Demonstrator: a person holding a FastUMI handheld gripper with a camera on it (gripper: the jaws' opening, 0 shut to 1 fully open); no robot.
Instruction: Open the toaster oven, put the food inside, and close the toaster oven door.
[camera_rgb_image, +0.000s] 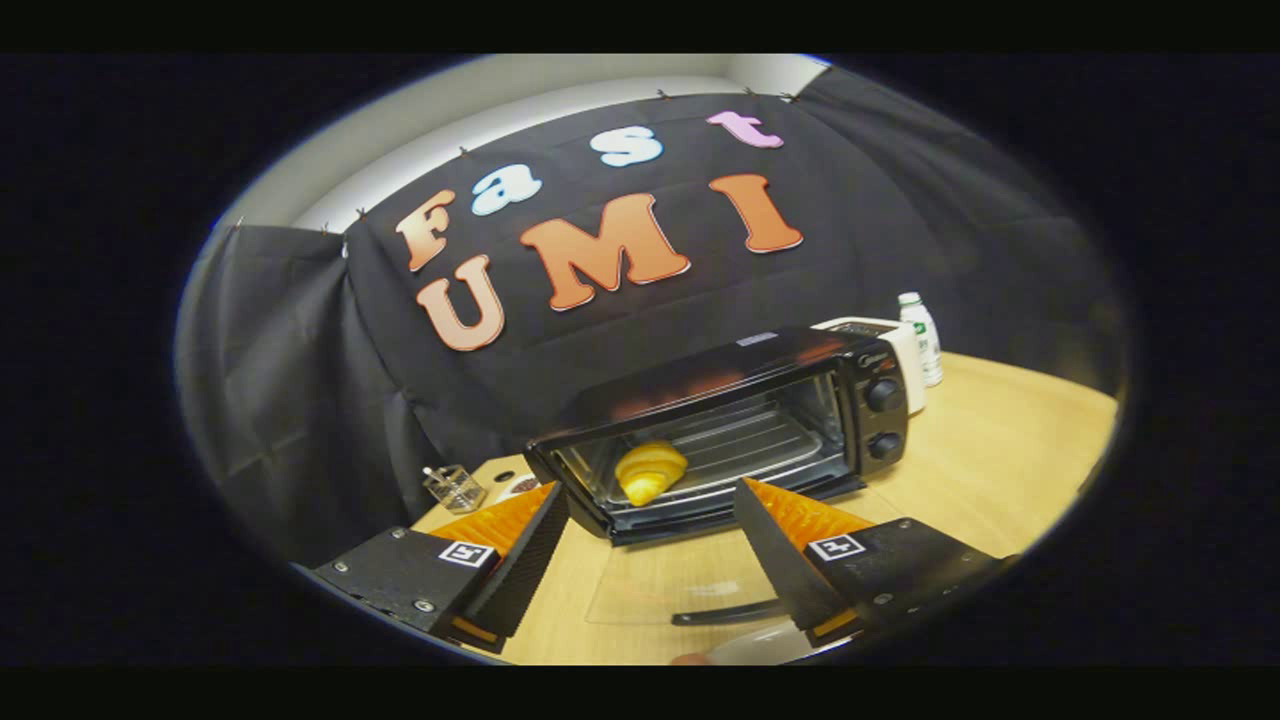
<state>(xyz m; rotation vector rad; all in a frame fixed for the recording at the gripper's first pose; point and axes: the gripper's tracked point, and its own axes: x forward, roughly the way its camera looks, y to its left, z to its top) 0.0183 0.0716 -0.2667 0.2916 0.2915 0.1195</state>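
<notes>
A black toaster oven (790, 385) stands on the wooden table (1000, 470) beyond my fingers, with its glass door (680, 585) folded down flat toward me. The door's dark handle (725, 612) lies between my fingers, near the right one. A yellow croissant (650, 472) rests on the wire rack (740, 445) inside the oven, toward its left side. My gripper (650, 515) is open, its two fingers spread wide on either side of the lowered door, holding nothing.
Two black knobs (884, 418) sit on the oven's right panel. Behind the oven stand a white appliance (895, 345) and a small bottle (922, 338). A clear glass container (453, 487) sits left of the oven by the table's corner. A white plate rim (760, 648) shows nearest me.
</notes>
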